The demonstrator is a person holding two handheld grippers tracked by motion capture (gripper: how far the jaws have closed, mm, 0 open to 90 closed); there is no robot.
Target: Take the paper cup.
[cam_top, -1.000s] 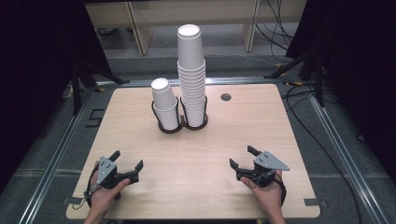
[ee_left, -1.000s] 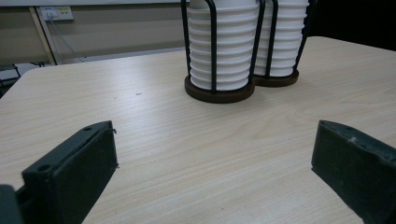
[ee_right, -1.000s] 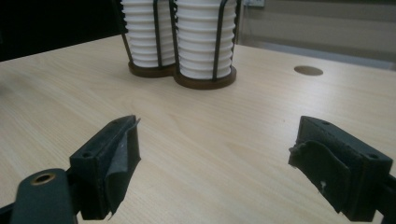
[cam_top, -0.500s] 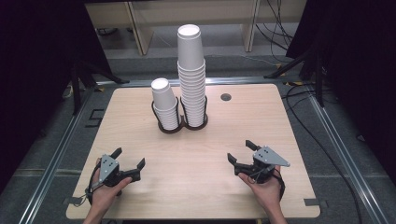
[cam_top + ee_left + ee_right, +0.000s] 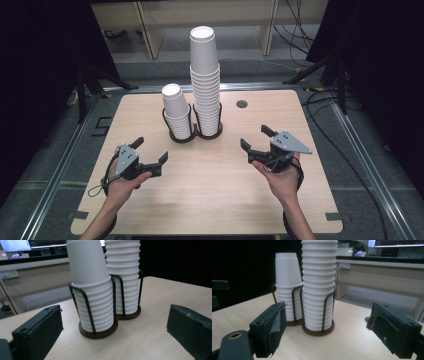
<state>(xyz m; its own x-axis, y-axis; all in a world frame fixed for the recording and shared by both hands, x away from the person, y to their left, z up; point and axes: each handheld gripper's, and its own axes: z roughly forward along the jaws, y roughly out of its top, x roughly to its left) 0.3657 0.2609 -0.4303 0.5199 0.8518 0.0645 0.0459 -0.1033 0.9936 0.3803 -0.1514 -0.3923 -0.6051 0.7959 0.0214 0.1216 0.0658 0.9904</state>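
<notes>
The left gripper [image 5: 150,151] was held low over the near left part of the table, its jaws standing wide apart with nothing between them. The right gripper [image 5: 255,138] hovered over the near right part, jaws likewise spread and empty, the grey three-cornered plate on top of it. Both pointed toward the middle of the table.

Ahead of them and between them stood a black wire cup holder [image 5: 196,131] with two rings on a dark base. The shorter stack of white paper cups [image 5: 176,111] sat upside down in its left ring, and the taller stack [image 5: 205,80] rose from the right ring, the two just beside each other. Neither gripper touched the holder or the cups; both were well apart from them. From the left gripper view the shorter stack [image 5: 93,290] stood nearest, framed between the jaws; from the right gripper view the taller stack [image 5: 319,282] was the nearer.

The table [image 5: 210,200] was pale wood with a small round dark grommet [image 5: 242,104] near the far edge. Beyond it were a grey floor, light wooden furniture and loose cables.
</notes>
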